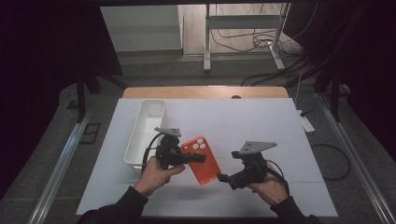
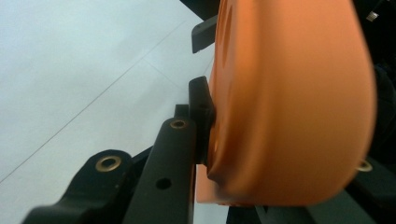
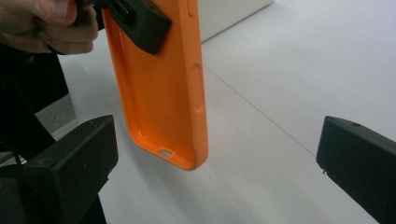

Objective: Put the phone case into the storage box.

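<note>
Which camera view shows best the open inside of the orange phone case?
The right gripper view: the orange phone case faces it with its hollow inside, raised rim and bottom port cutout visible. The high view shows its back with the camera holes, held by the left tongs. The left gripper view shows a blurred close outer surface.

The bin (image 1: 144, 130) stands on the desk (image 1: 261, 121); right of the bin, between both tongs, is the phone case (image 1: 201, 161).

Orange phone case (image 2: 289, 102): blurred at close range in the left gripper view; top and bottom cut off by the frame.
Right gripper (image 3: 215, 163): jaw bases cut off by the frame edges.
Person's forearms: cut off at the bottom edge of the high view.
</note>
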